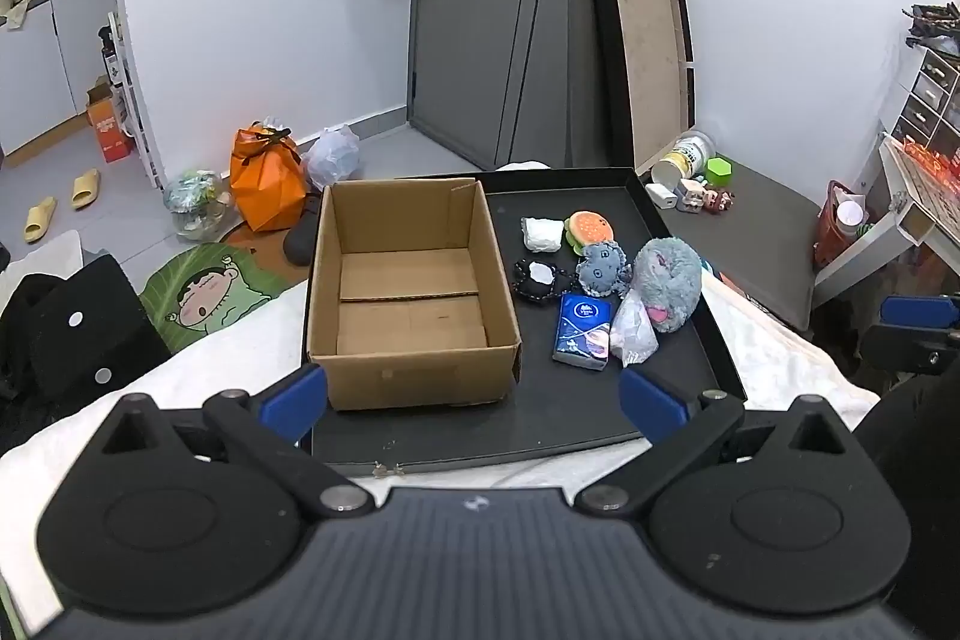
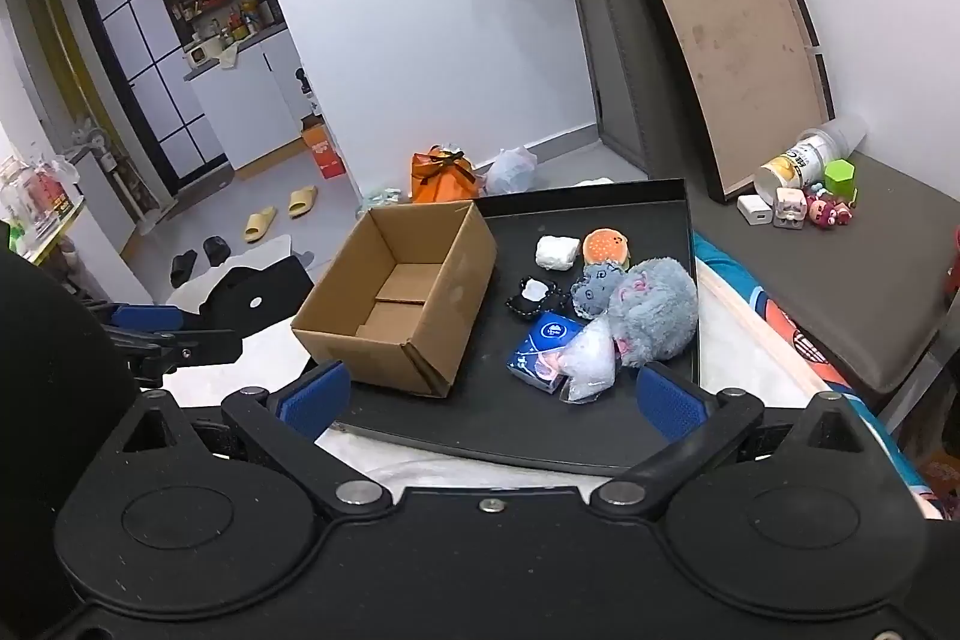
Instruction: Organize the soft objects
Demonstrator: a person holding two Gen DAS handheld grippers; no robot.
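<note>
Likely snag: both tools, left tool (image 1: 474,400) and right tool (image 2: 492,394), spread wide and empty, hover before the black flat tray (image 1: 540,424), where the huddled soft toys, led by the grey fluffy plush (image 1: 666,280), touch beside the empty brown cardboard box (image 1: 408,280), so one pinch may drag neighbours.

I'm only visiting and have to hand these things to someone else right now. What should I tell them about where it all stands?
Left gripper: open, empty, hovering at the tray's near edge.
Right gripper: open, empty, also short of the tray.
Cardboard box: on the left of the black tray, nothing in it.
Beside it on the right: white bundle, burger plush, black-and-white pouch, small grey plush, big grey plush, blue tissue pack, clear bag.
Done: nothing boxed.
Left: probably move every soft item into the box.
</note>
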